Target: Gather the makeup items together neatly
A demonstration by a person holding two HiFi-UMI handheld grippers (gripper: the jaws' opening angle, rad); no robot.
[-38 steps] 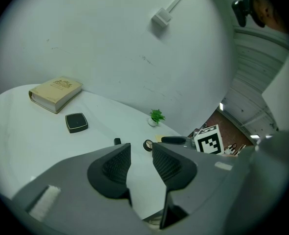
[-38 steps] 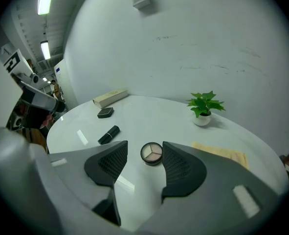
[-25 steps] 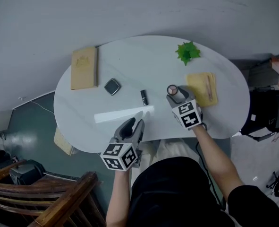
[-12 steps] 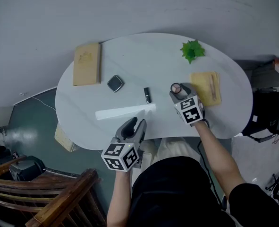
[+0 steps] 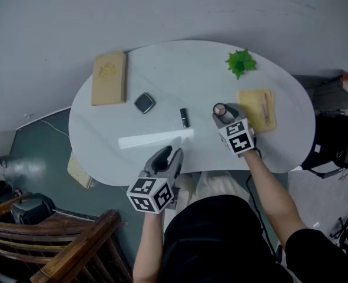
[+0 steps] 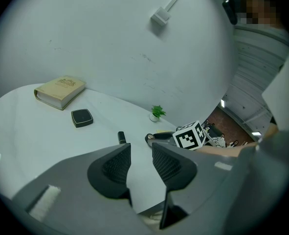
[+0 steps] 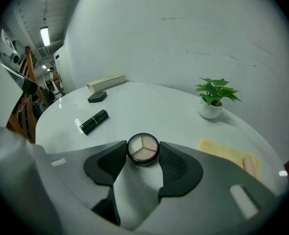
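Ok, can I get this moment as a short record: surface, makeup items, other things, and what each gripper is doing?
surface: white oval table
makeup: round eyeshadow pot, black lipstick, black square compact, lying apart from one another
other: book, small plant, yellow cloth
left gripper: jaws apart, nothing between them, over the table's near edge
right gripper: jaws closed on the round eyeshadow pot

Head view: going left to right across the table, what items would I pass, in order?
book → compact → lipstick → eyeshadow pot → yellow cloth. The plant is left out, since it overlaps the pot and the cloth across the picture.
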